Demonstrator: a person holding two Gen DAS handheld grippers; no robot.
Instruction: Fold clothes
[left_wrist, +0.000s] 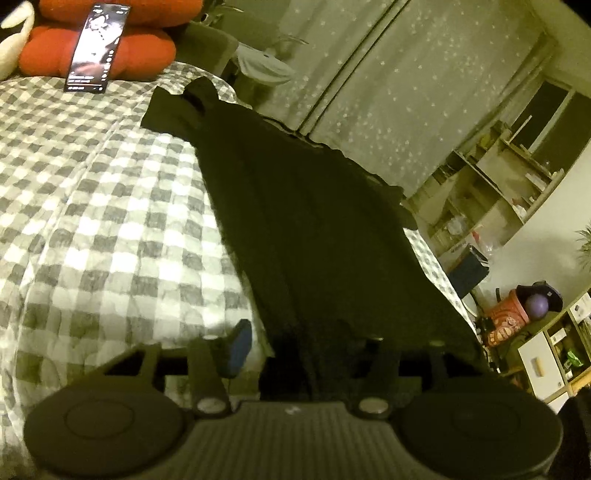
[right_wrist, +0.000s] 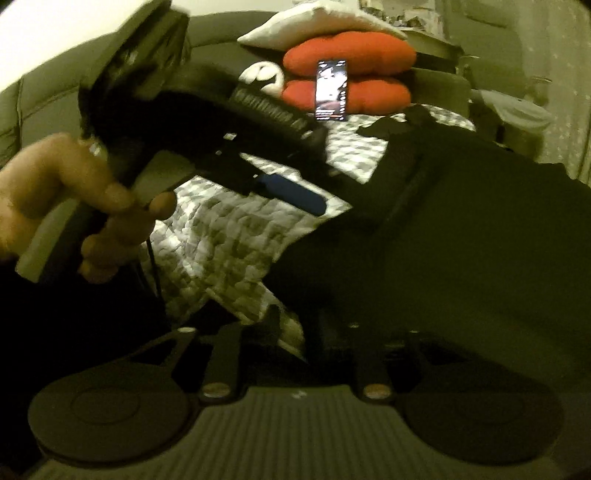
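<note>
Nearest us, our left gripper (left_wrist: 295, 343) gapes wide around the dark cloth garment (left_wrist: 306, 221); right gripper (right_wrist: 314, 332) grip unclear; fabric could slip, bunching the fold.

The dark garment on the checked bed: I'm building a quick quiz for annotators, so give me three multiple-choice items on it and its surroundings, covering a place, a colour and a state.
1. Where does the lit phone stand?
A. Against the red cushions
B. On the shelf
C. On the floor

2. What colour is the pad on the left tongs' finger?
A. Red
B. Blue
C. White

3. How does the dark cloth garment lie?
A. Rolled into a ball
B. Hung on a hanger
C. Spread long across the grey-and-white checked bedspread

Answers: 1 A, the phone leans on the stacked red cushions. 2 B, the pad shows blue in both views. 3 C, the garment stretches along the bedspread towards the tongs.
</note>
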